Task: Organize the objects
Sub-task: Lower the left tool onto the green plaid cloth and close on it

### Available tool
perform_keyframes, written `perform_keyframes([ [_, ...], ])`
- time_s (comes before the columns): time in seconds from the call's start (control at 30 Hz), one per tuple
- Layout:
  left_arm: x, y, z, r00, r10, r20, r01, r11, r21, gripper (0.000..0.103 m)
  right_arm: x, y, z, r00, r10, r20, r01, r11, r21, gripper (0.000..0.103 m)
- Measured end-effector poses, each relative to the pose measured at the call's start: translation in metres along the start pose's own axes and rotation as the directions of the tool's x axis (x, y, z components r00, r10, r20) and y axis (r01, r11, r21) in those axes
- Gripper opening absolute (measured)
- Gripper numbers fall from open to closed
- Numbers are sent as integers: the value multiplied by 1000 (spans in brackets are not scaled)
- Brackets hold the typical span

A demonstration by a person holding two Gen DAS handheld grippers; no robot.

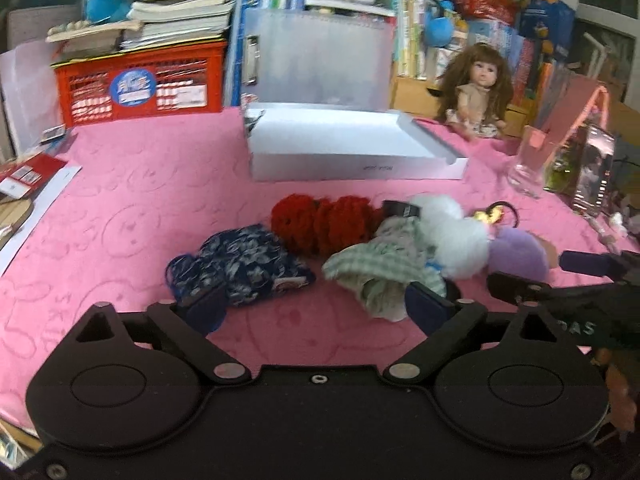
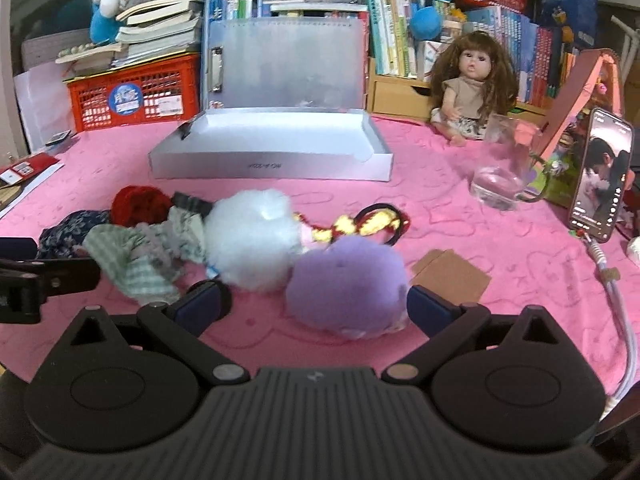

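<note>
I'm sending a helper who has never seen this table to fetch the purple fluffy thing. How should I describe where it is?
Find the open grey box on the pink cloth. A row of soft things lies before it; the purple pompom is beside the white pompom, nearest the brown card. It is the only purple one.

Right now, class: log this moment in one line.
left gripper: open | right gripper: open, around purple pompom | white box: open

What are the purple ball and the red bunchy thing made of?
The purple ball looks like soft, fluffy plush or fake fur: its edges are fuzzy. The red bunchy thing seems to be yarn or knitted wool, lumpy and matte, though blur leaves that open.
</note>
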State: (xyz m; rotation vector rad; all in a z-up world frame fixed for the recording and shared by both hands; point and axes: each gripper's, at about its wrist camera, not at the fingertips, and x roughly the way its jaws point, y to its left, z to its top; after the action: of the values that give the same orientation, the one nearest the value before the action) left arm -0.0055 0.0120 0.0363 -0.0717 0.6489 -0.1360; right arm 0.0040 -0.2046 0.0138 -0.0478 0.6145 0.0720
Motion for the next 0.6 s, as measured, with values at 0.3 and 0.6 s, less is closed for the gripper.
perform_keyframes([
  [0.3,-13,-11,10,993,-110,46,108,993,42,73,7,-14,5,1000,-30,0,30,999,30,95],
  [0.6,6,-21,16,990,-143,15,142,989,52,59,19,-19,4,999,-25,-20,25,999,42,88],
])
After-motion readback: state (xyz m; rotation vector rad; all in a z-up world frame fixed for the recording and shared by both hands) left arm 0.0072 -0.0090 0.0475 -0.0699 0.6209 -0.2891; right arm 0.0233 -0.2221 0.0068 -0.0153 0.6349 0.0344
